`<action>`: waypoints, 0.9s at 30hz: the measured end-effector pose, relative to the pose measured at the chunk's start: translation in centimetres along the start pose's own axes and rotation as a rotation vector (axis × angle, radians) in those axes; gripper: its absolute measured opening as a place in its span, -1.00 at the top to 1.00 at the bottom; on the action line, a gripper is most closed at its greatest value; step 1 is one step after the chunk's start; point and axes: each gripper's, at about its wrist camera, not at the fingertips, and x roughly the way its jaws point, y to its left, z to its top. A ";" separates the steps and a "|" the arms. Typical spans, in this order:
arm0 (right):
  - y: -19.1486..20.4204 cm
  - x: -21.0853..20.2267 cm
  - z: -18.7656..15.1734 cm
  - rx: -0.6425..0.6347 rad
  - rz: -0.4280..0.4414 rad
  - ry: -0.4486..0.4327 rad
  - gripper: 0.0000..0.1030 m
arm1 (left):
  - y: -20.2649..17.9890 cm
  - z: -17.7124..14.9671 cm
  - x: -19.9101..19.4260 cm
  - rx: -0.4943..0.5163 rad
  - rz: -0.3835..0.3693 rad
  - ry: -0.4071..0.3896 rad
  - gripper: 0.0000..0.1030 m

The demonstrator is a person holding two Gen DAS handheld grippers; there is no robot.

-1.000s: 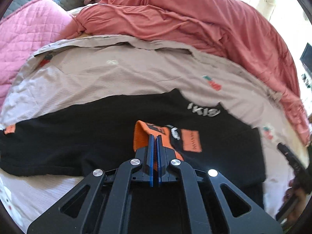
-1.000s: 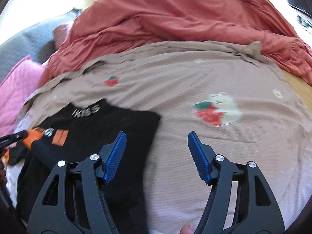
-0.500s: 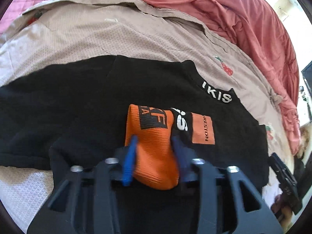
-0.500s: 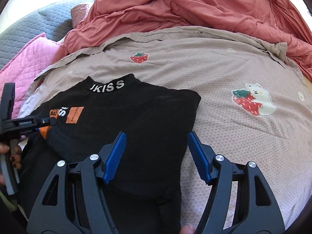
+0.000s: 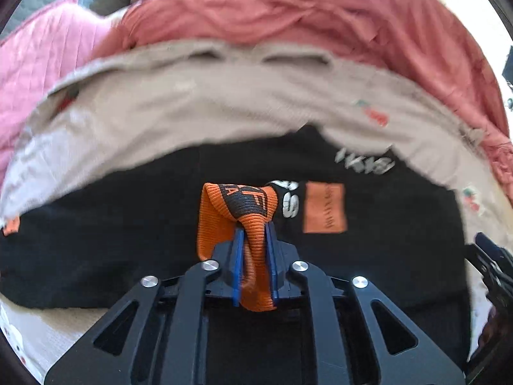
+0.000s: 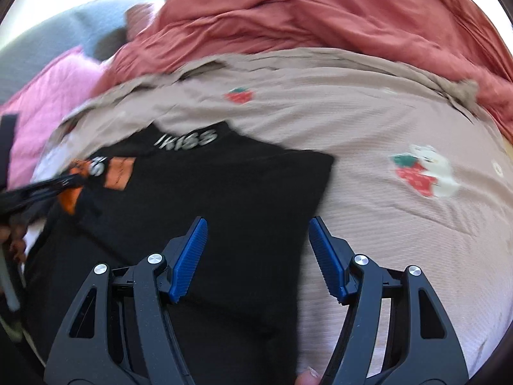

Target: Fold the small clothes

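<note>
A black top (image 6: 224, 199) lay partly folded on the beige strawberry-print sheet (image 6: 384, 122) of the bed, a rust-red duvet (image 6: 320, 9) heaped behind it. The left gripper (image 5: 254, 240) had the top's orange ribbed cuff (image 5: 237, 211) between its blue fingers (image 5: 238, 256), which were easing apart though still touching the cloth. The right gripper (image 6: 258, 247) hung over the top's right edge, fingers spread wide and holding nothing.

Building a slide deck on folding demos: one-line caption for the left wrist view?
Left gripper, jaws opening around the orange cuff of a black top on a beige sheet.
</note>
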 end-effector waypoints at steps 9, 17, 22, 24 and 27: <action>1.5 2.9 -1.5 -0.062 -0.017 0.135 -0.13 | 3.6 -0.5 -1.5 -0.053 0.087 -0.053 0.56; 2.1 1.8 -1.3 -0.076 -0.014 0.111 -0.22 | -0.8 -0.2 -4.8 0.073 0.014 -0.128 0.53; 2.5 0.9 -0.7 -0.078 0.024 0.074 -0.28 | -2.2 -1.7 -1.1 0.102 0.024 0.009 0.49; 2.1 1.9 -1.1 -0.073 -0.010 0.126 -0.28 | -1.7 -2.3 0.7 0.078 0.002 0.061 0.35; 1.6 2.8 -1.6 -0.066 -0.015 0.171 -0.24 | -0.6 -2.4 1.2 0.031 -0.049 0.055 0.30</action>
